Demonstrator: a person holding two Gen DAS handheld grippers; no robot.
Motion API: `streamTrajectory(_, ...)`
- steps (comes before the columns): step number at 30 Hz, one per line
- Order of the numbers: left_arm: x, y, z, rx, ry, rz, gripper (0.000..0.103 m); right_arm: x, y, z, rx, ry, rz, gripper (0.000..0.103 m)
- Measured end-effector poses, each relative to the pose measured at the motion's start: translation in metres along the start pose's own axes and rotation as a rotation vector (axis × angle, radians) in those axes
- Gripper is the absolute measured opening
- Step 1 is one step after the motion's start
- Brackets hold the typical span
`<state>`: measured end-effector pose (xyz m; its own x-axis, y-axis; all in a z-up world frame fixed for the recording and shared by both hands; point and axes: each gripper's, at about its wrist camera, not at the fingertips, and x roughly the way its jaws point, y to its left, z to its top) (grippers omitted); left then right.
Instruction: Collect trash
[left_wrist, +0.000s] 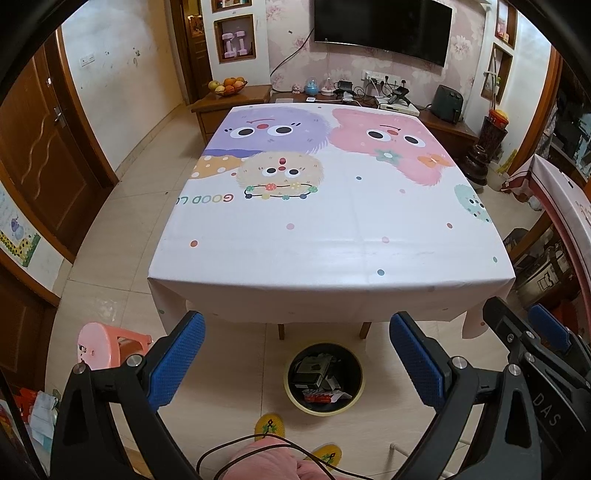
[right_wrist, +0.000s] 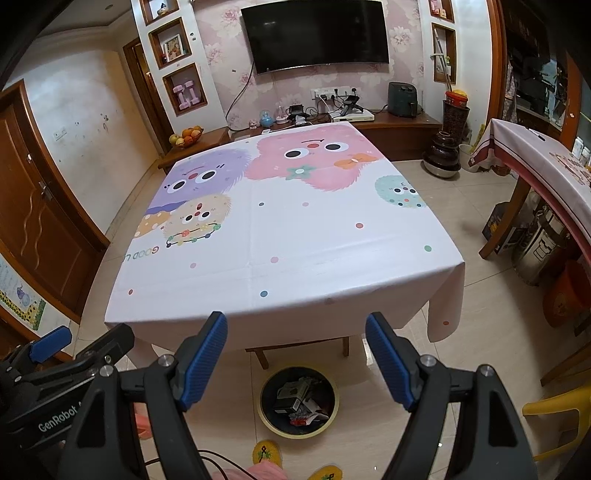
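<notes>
Left gripper (left_wrist: 295, 354) and right gripper (right_wrist: 295, 360): both spread apart, nothing held, hovering at the near edge of the tabletop (left_wrist: 332, 229). Trash bin (left_wrist: 324, 378) on the floor under that edge, wrappers inside. Left view alone shows pink stool (left_wrist: 98, 347); right view alone shows yellow chair (right_wrist: 557, 410).

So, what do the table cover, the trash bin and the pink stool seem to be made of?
Table cover: likely plastic or coated cloth; it is glossy with sharp fold creases. Trash bin: looks like plastic with a dark wall and yellow rim, though the material is uncertain. Pink stool: moulded plastic, smooth and slightly shiny.
</notes>
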<state>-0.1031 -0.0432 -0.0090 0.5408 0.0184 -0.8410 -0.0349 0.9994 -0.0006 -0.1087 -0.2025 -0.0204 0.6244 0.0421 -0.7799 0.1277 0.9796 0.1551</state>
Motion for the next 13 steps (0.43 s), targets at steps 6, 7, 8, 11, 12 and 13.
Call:
streamTrajectory(6, 0.0032, 0.0015, -0.001, 0.006, 0.008, 0.006, 0.099, 0.0002, 0.0, 0.0004, 0.001, 0.0, 0.001, 0.078)
streamTrajectory(7, 0.0042, 0.0012, -0.0004, 0.008, 0.01, 0.007, 0.099, 0.0003, 0.0, 0.0005, 0.0, 0.001, 0.0, 0.078)
streamTrajectory(8, 0.0047, 0.0019, -0.0008, 0.009, 0.012, 0.009, 0.099, 0.0003, -0.0001, 0.0005, 0.0, 0.001, 0.0, 0.078)
streamTrajectory(11, 0.0062, 0.0026, -0.0008, 0.011, 0.017, 0.01, 0.099, 0.0003, -0.0002, 0.0007, 0.0, 0.001, 0.0, 0.078)
streamTrajectory(12, 0.007, 0.0014, 0.0004, 0.012, 0.018, 0.011, 0.099, 0.0004, -0.0002, 0.0008, 0.0, 0.001, 0.0, 0.078)
streamTrajectory(13, 0.0077, 0.0019, 0.0002, 0.013, 0.02, 0.011, 0.099, 0.0004, -0.0002, 0.0008, 0.0, 0.001, 0.0, 0.078)
